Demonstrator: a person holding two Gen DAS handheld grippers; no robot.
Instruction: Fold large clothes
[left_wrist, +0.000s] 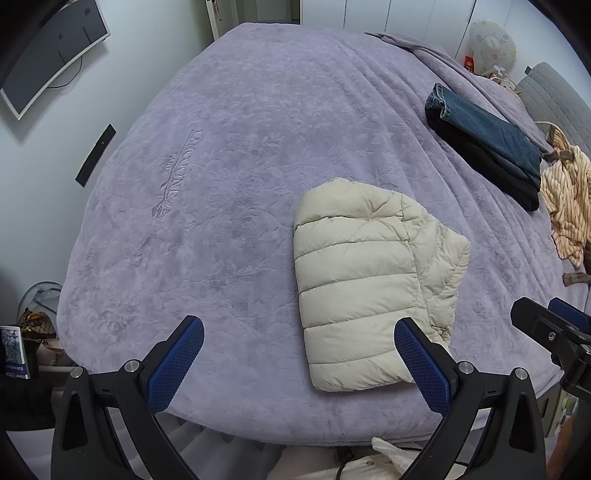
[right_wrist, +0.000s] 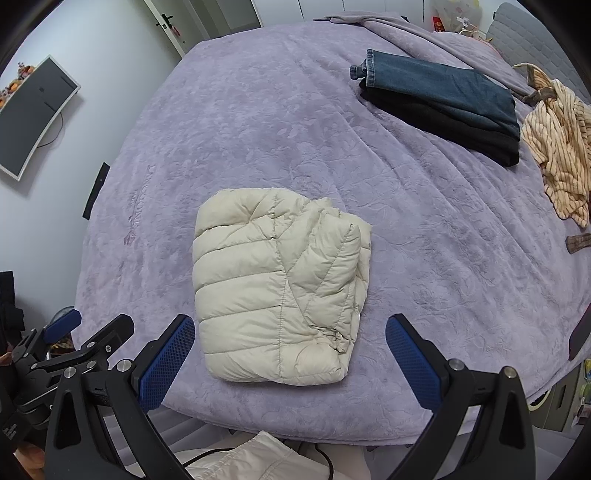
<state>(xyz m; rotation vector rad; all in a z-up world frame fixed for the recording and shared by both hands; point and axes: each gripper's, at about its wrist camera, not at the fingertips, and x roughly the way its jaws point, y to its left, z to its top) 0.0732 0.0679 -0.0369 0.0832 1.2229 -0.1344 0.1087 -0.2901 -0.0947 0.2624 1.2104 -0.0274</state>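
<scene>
Claws are hanging wide apart over the near edge of the bed, both empty. My left claw is spreading its blue pads with nothing between them but purple blanket; the folded cream puffer jacket is lying just ahead, its near corner passing behind my right-hand pad. My right claw is gaping just as wide, and the same jacket is sitting directly in front of it, between the lines of the two fingers but touching neither. The jacket is resting flat on the blanket as a compact bundle, quilted panels up, layered folds showing along its right side. Farther ahead and to my right, well apart from the jacket, folded jeans are lying on top of a folded black garment. Beyond them, at the right edge, a striped cream garment is lying crumpled. Off to my left, a curved monitor is hanging on the wall.
</scene>
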